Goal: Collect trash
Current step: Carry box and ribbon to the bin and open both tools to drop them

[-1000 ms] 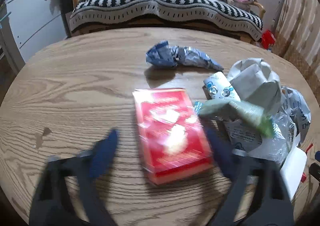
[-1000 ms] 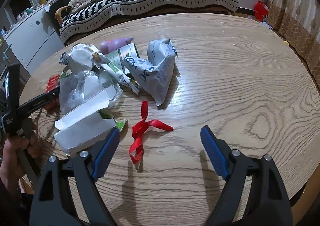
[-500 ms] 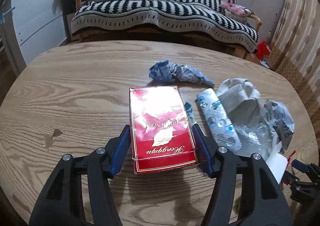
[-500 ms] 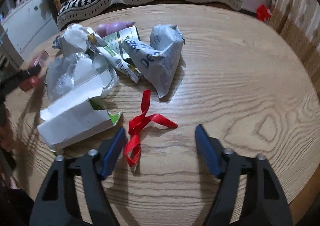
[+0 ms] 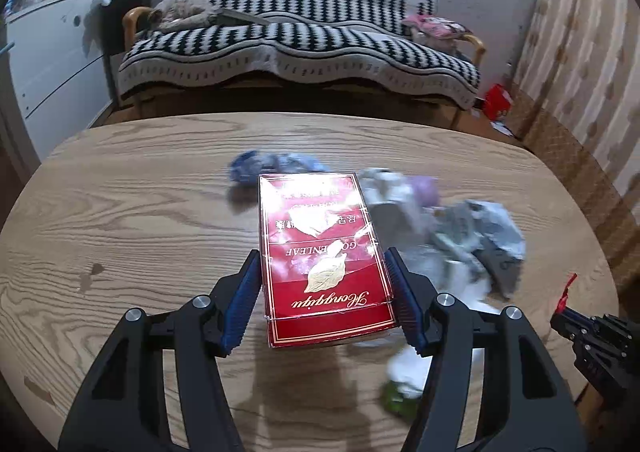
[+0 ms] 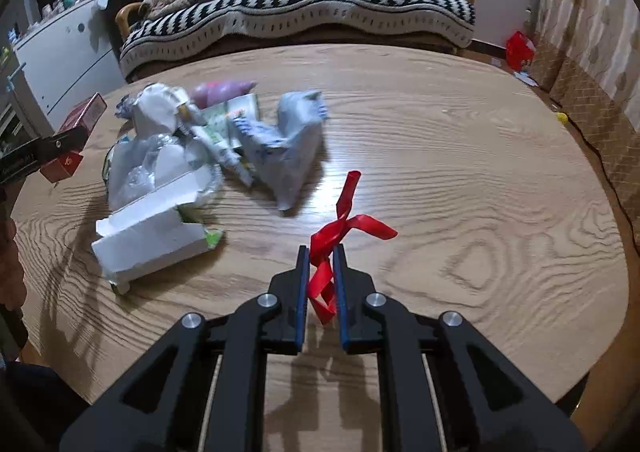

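Observation:
My left gripper [image 5: 322, 252] is shut on a red carton with a gold leaf [image 5: 316, 220] and holds it clear of the round wooden table [image 5: 140, 212]. In the right wrist view the same red carton [image 6: 82, 116] hangs at the far left in the left gripper [image 6: 44, 152]. The jaws of my right gripper [image 6: 320, 248] are closing on a red ribbon [image 6: 344, 226], which sits pinched between the blue pads, its loops sticking up past the tips. In the left wrist view the ribbon's end [image 5: 566, 288] shows at the right edge.
A pile of trash lies mid-table: a torn white carton [image 6: 152, 236], clear plastic [image 6: 152, 164], a blue-grey printed bag [image 6: 292, 152], a purple item [image 6: 222, 90] and a crumpled blue wrapper [image 5: 276, 164]. A striped sofa [image 6: 304, 12] stands behind, a white cabinet [image 6: 60, 52] at left.
The left gripper closed on the red carton and raised it off the table. The right gripper's jaws came together around the ribbon, which now stands up between them.

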`<state>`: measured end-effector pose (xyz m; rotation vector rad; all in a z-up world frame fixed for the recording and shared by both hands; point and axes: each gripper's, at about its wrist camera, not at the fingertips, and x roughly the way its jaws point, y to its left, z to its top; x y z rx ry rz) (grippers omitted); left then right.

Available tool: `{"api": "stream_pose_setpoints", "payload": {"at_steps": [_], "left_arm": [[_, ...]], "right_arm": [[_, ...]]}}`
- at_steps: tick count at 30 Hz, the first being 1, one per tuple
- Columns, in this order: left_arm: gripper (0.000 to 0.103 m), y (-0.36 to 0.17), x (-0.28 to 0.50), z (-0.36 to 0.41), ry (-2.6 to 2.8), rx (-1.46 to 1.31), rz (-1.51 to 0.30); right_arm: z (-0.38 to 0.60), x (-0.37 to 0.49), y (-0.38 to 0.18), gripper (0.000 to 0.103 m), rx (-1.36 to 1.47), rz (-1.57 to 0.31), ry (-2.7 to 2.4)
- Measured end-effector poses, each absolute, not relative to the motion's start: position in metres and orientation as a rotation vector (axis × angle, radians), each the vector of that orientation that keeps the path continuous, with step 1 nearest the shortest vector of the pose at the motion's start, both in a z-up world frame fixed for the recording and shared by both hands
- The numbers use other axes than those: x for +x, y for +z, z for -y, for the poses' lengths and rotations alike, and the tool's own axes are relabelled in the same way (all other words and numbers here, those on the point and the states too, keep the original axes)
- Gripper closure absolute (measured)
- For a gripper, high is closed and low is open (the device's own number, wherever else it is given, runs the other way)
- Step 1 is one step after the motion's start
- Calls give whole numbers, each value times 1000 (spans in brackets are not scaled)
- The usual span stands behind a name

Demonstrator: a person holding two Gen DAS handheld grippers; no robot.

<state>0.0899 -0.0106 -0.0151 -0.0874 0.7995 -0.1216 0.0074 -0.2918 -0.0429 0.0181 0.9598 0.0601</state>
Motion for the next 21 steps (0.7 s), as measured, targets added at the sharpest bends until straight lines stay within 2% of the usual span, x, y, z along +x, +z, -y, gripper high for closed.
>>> {"api": "stream_pose_setpoints", "payload": {"at_steps": [7,21], "left_arm": [[43,-4,68,89,-266,-12,-795],[43,-14,-4,317,-664,181,-802]], "right_arm": [[357,-18,-30,91,74,-930,-30],[547,-119,-39,91,265,-894,-310]]}}
